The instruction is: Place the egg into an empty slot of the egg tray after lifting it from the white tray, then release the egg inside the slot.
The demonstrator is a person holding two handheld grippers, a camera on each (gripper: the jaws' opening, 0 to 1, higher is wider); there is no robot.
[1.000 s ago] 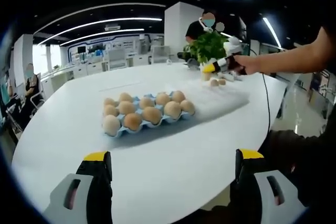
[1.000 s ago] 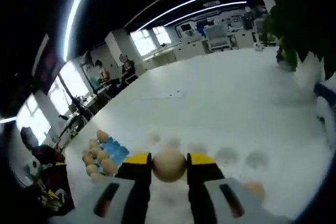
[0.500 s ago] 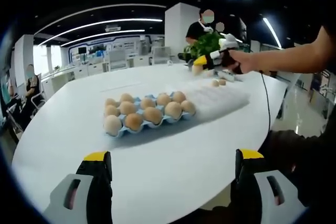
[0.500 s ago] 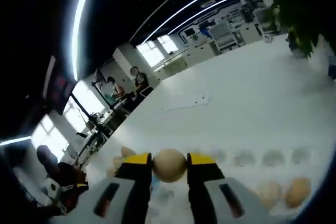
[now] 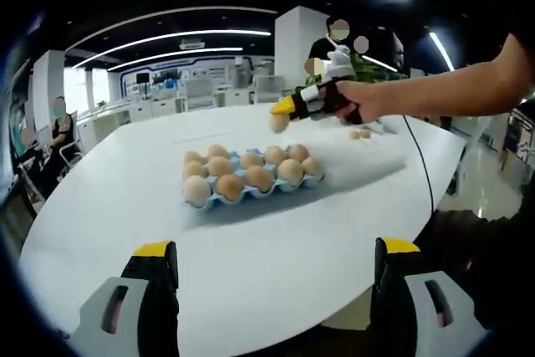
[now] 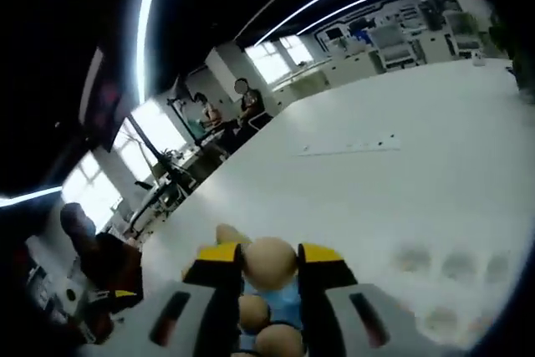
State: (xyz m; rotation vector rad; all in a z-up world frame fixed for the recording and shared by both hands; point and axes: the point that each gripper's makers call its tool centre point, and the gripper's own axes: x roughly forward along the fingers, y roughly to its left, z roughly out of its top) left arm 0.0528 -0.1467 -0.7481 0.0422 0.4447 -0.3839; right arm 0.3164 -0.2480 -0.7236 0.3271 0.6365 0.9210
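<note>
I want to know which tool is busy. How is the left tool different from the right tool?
The right tool is shut on an egg; the left tool is open with nothing between its jaws. The right tool is held up in the air, near the blue egg tray, while the left tool hangs back at the near edge of the white table. Both have yellow tips.

white table (image 5: pixel 109 206) | ceiling light strips (image 5: pixel 167 38) | white pillar (image 5: pixel 297 39) | seated person at left (image 5: pixel 57 127) | desks behind (image 6: pixel 393 39)
</note>
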